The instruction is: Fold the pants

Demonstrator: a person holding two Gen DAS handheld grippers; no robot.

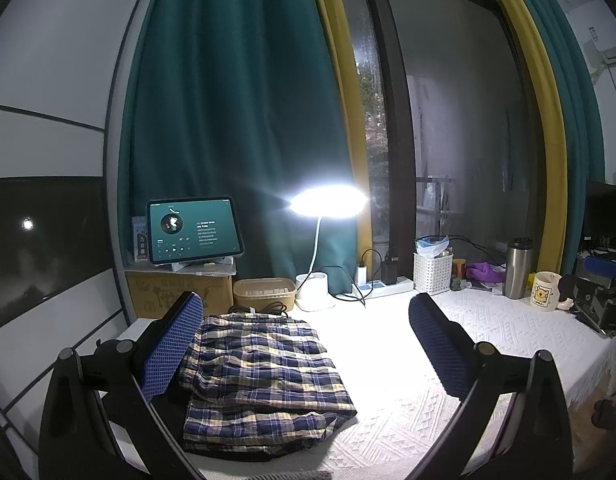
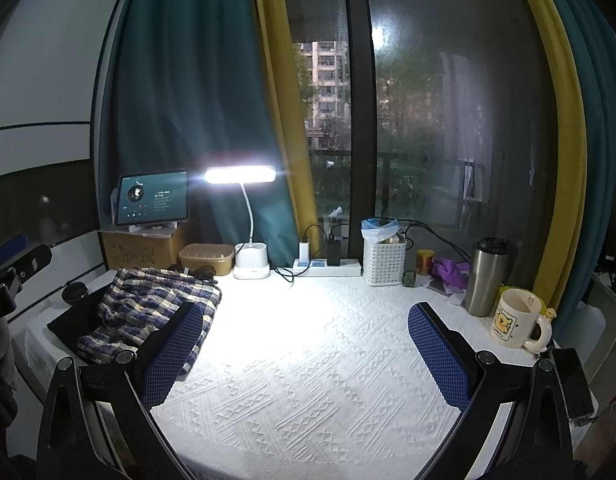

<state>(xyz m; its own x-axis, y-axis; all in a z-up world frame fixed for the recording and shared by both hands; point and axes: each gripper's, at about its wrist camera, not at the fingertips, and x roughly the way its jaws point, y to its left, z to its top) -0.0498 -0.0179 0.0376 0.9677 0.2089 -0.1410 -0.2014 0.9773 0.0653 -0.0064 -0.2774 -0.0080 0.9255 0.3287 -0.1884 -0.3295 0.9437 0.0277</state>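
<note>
While both tongs hang spread wide above the bench [image 2: 308,360], neither one grips anything. The plaid pants [image 1: 259,372] lie folded into a rough rectangle at the left end of the white textured bench cover, with a dark layer of something showing beneath their near edge.

Seen from the left wrist camera, the left tongs [image 1: 308,344] frame the garment unevenly: the left blue-padded finger [image 1: 171,344] overlaps the pants' left edge in the picture, though whether it touches the cloth cannot be told, while the right finger [image 1: 440,344] stands well apart from them over bare cover. Most of the folded pants sit between the two fingers, toward the left one.

From the right wrist camera, the right tongs [image 2: 305,354] hover over the open middle of the bench. The pants [image 2: 147,308] lie to their left and farther back, with the left finger [image 2: 173,354] crossing in front of the bundle's near right corner.

Along the back edge stand a lit desk lamp [image 2: 239,176], a tablet [image 2: 153,198] on a cardboard box [image 2: 139,250], a power strip [image 2: 328,268], a white basket [image 2: 384,264], a steel tumbler [image 2: 486,278] and a cartoon mug [image 2: 516,318].
</note>
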